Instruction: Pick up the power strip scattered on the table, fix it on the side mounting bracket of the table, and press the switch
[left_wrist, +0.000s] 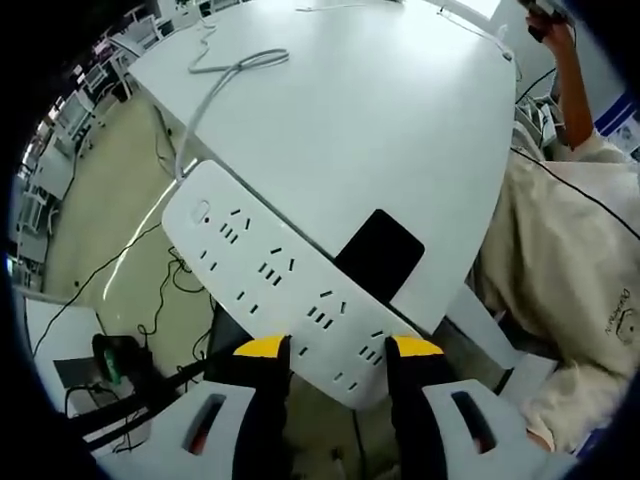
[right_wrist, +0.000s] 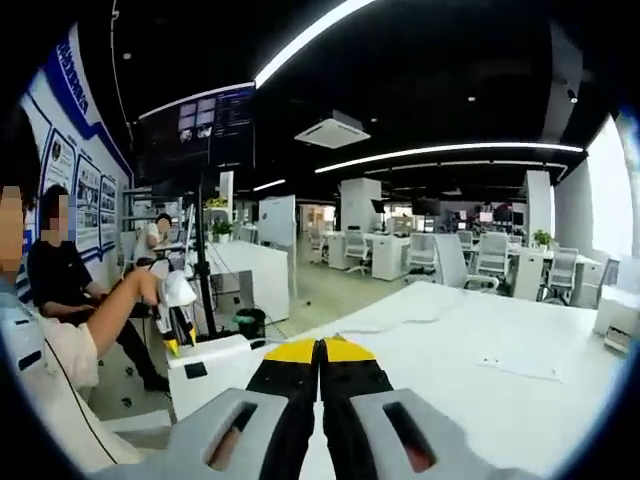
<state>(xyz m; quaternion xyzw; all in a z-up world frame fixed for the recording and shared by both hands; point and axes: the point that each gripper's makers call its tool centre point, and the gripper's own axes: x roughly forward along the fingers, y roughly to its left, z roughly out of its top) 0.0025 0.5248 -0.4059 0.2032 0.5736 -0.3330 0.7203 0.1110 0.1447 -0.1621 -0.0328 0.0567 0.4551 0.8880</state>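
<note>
Left gripper (left_wrist: 338, 349) is clamped on the near end of the white power strip (left_wrist: 272, 272), which is held off the near edge of the white table (left_wrist: 380, 110), just beside the black mounting bracket (left_wrist: 380, 254). Right gripper (right_wrist: 321, 349) is seen closed and empty, lifted above the tabletop. Pickup looks done, so seating on the bracket and pressing the switch (left_wrist: 202, 211) are probably what's left.
</note>
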